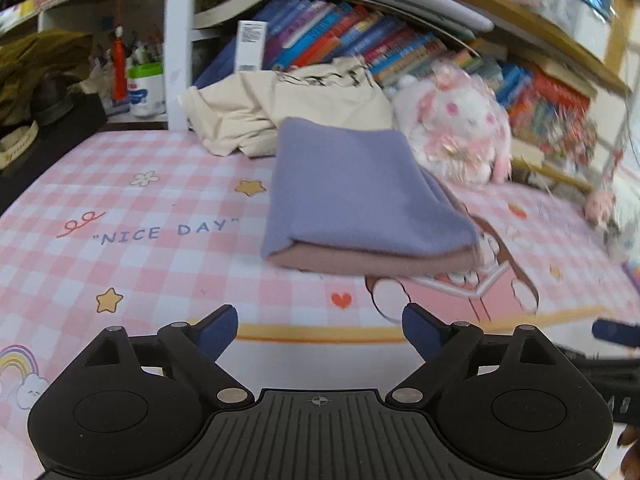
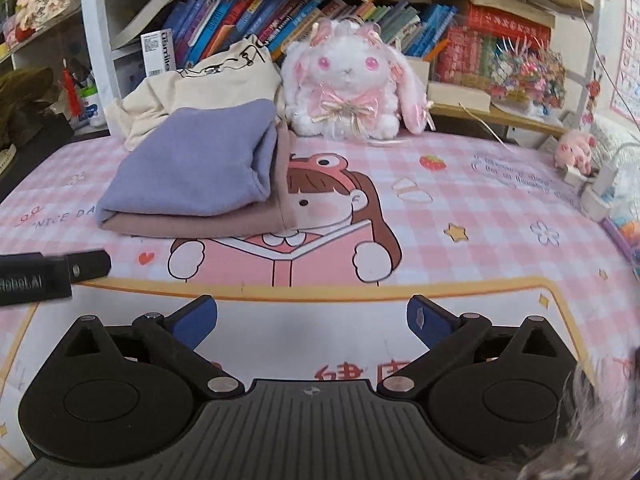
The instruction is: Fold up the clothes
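A pink checked worktop (image 2: 480, 208) carries a pink folded garment (image 2: 208, 228), cream clothes (image 2: 168, 92) and a plush rabbit (image 2: 348, 92)

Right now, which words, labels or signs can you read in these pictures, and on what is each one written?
"NICE DAY": printed on the pink checked mat.
"RoboLAI" (uncertain): on the left gripper, seen from the right wrist.
Book spines, white box, wall chart, mat's red characters: unreadable.
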The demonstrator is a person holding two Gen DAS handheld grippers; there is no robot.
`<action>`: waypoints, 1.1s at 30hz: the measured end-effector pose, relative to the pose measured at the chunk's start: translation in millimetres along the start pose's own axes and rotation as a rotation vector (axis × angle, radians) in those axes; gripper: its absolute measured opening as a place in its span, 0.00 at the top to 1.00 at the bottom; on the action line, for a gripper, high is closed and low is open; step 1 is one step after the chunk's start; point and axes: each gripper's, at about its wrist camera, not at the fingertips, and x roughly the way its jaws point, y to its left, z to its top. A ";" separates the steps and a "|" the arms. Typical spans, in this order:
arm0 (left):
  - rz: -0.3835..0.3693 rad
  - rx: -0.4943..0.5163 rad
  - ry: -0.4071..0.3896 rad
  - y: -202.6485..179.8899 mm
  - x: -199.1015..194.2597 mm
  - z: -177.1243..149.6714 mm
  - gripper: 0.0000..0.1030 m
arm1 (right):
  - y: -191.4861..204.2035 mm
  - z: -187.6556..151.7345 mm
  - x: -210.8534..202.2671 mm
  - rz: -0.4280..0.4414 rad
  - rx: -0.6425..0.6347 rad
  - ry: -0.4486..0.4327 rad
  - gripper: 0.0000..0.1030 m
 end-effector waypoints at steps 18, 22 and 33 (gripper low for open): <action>0.076 0.029 -0.043 -6.5 -9.2 1.6 0.02 | -1.5 0.1 -2.4 0.015 0.002 0.008 0.00; 0.078 0.036 -0.044 -6.7 -8.8 1.7 0.01 | -2.4 0.0 -1.8 0.016 0.011 0.015 0.00; 0.062 0.042 -0.038 -7.4 -7.5 1.0 0.01 | -1.9 -1.8 0.6 0.040 0.018 0.038 0.00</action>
